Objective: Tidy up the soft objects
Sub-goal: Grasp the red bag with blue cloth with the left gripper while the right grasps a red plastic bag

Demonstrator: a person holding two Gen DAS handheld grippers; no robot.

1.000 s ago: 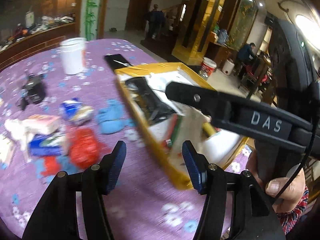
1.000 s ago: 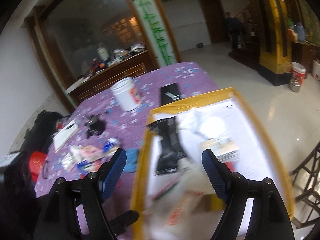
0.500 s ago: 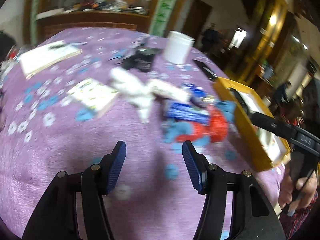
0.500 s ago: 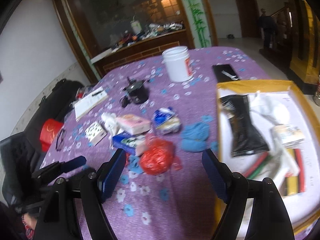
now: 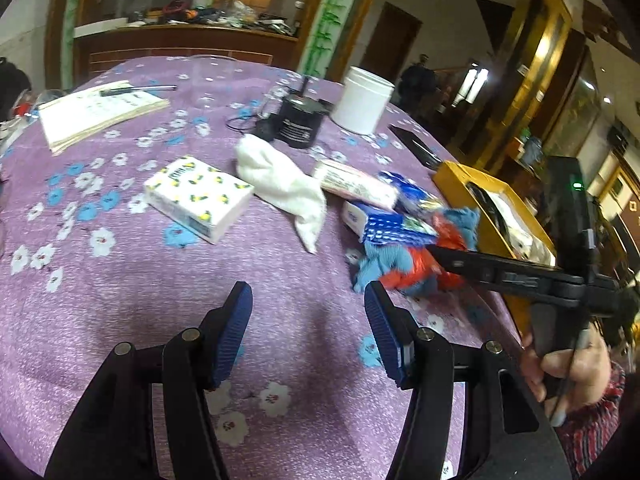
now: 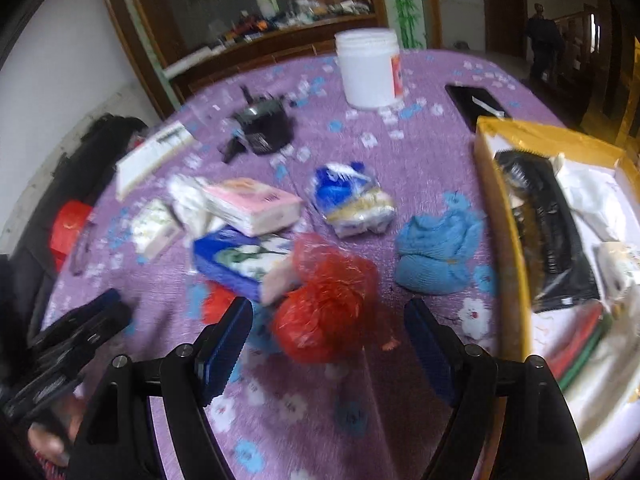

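My right gripper [image 6: 328,318] is open, low over the purple cloth. A crumpled red plastic bag [image 6: 332,280] lies just ahead, framed by the two fingers, and the pads do not touch it. Around the bag lie a blue knitted cloth [image 6: 438,256], a blue tissue pack [image 6: 236,258], a pink tissue pack [image 6: 252,204] and a blue-and-white packet [image 6: 352,196]. My left gripper [image 5: 307,312] is open over bare tablecloth with nothing between its fingers. Beyond it lie a white cloth [image 5: 280,184] and a lemon-print tissue pack [image 5: 198,198]. The red bag [image 5: 416,266] shows to its right.
An open yellow box [image 6: 504,216] holding a black pouch and papers stands at the table's right edge. Farther back stand a white jar [image 6: 370,68], a black device [image 6: 264,126], a phone [image 6: 474,104] and a notebook [image 5: 92,112]. The right gripper's finger [image 5: 480,268] crosses the left view.
Both views have swung away from the yellow box to the pile of soft things. The right gripper has dropped closer to the red bag. Both stay open.
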